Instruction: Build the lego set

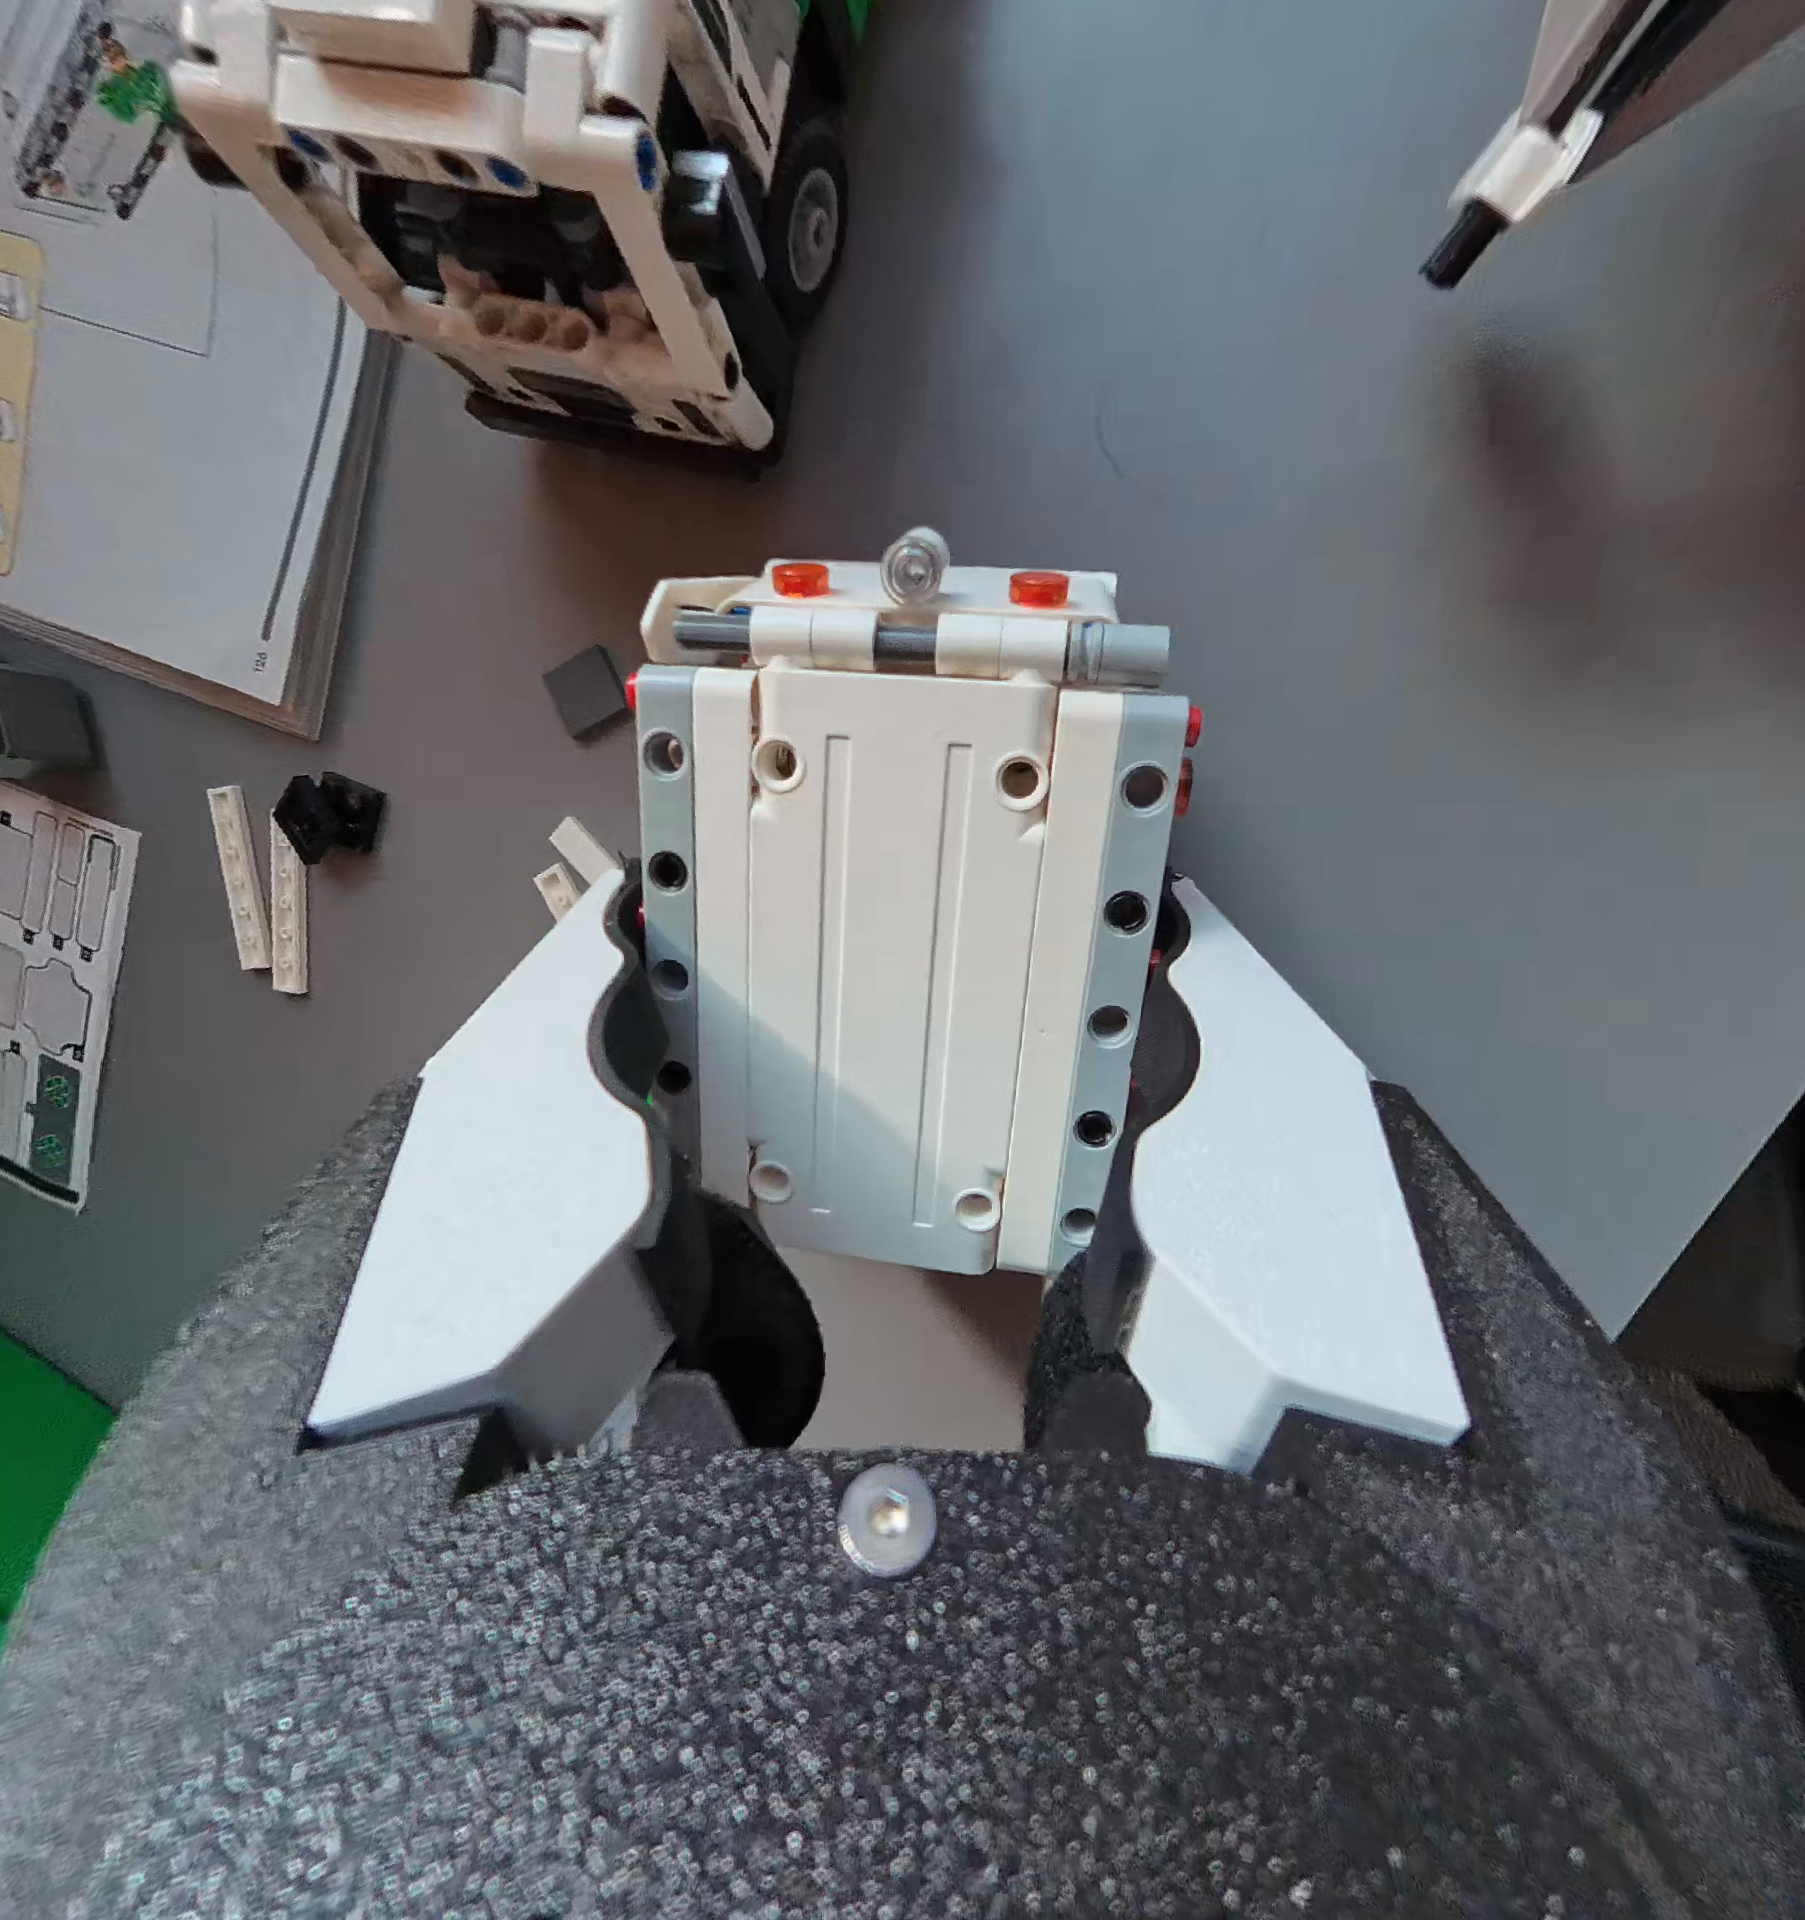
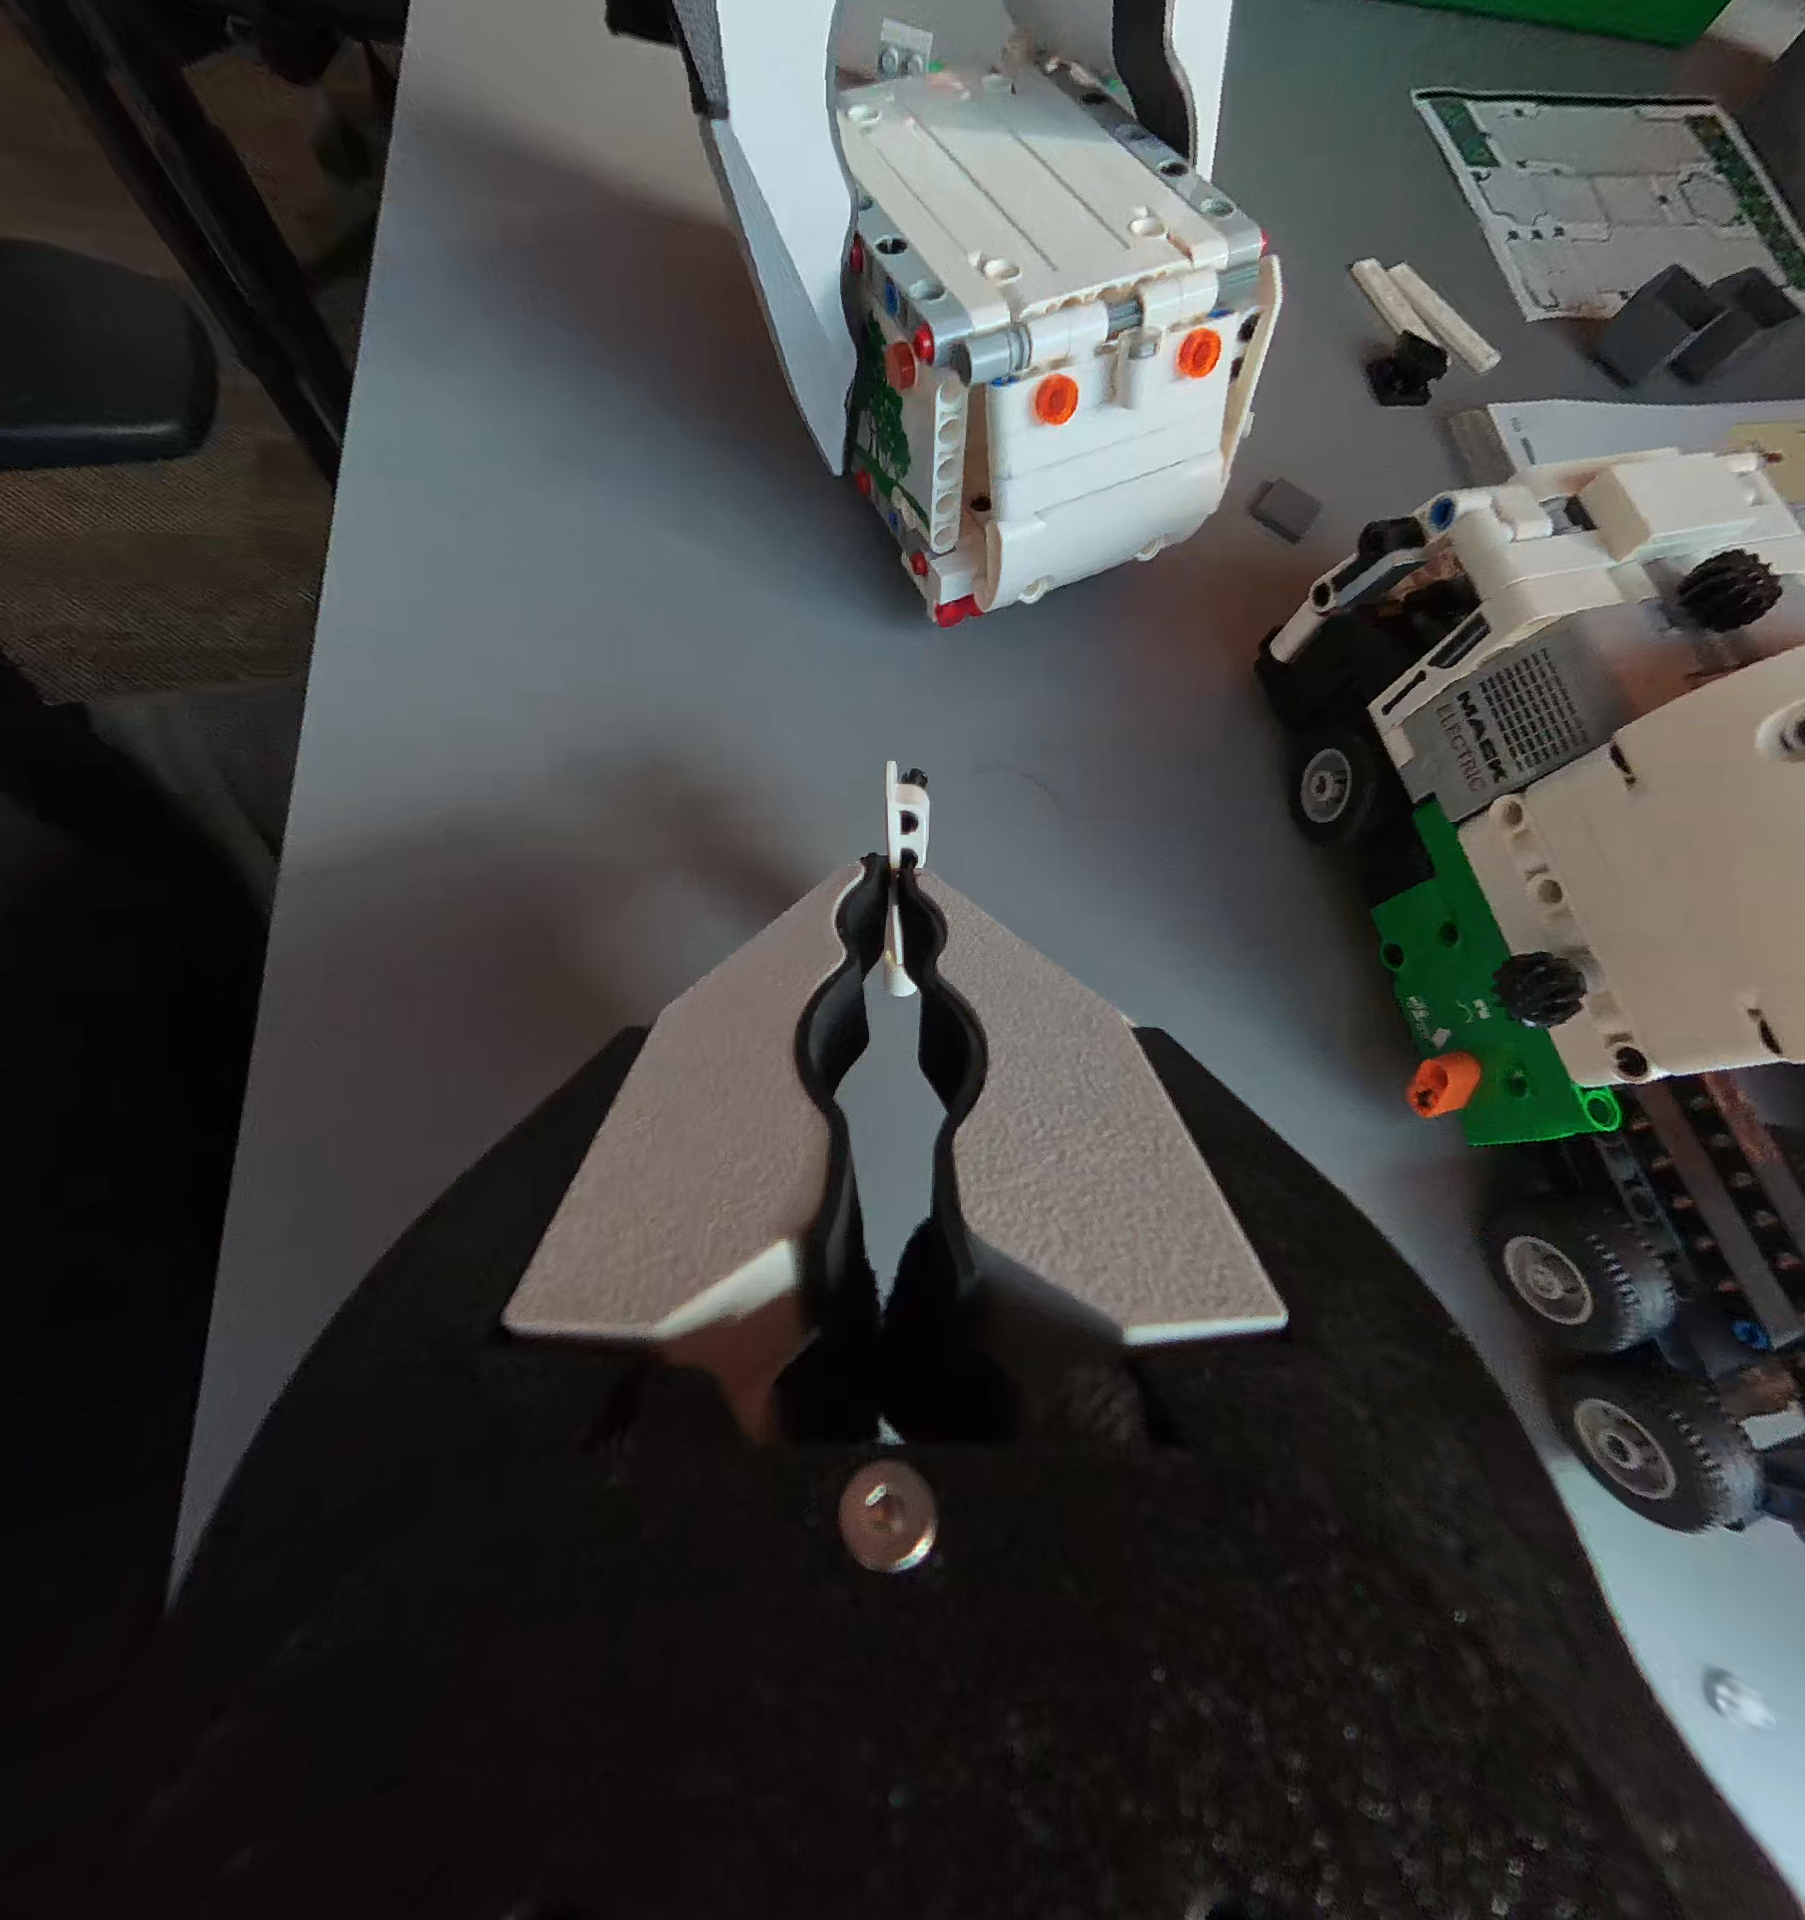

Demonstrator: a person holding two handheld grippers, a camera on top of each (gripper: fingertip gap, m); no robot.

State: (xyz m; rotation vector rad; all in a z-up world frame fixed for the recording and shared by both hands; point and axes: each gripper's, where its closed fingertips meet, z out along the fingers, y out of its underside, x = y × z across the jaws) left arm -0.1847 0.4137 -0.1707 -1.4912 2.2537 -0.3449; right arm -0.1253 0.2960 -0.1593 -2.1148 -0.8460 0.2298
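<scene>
My left gripper [image 1: 903, 894] is shut on a white and grey box-shaped lego body [image 1: 908, 935] with orange studs at its far end, gripping its two grey side beams above the grey table. The same body [image 2: 1064, 343] shows in the right wrist view, held by the left gripper's white fingers [image 2: 784, 270]. My right gripper [image 2: 893, 868] is shut on a small thin white lego piece with black pins [image 2: 903, 821], held upright above the table. The right gripper also shows at top right in the left wrist view [image 1: 1521, 177]. The white, green and black lego truck [image 2: 1604, 852] stands to the right; it also shows in the left wrist view [image 1: 565, 218].
An open instruction booklet [image 1: 150, 416] and a sticker sheet [image 1: 15, 977] lie at left. Loose white plates [image 1: 264, 894], a black piece [image 1: 332, 810], a dark grey tile [image 1: 588, 691] and grey blocks [image 2: 1698, 322] lie on the table. The table edge [image 2: 326, 623] runs along the left.
</scene>
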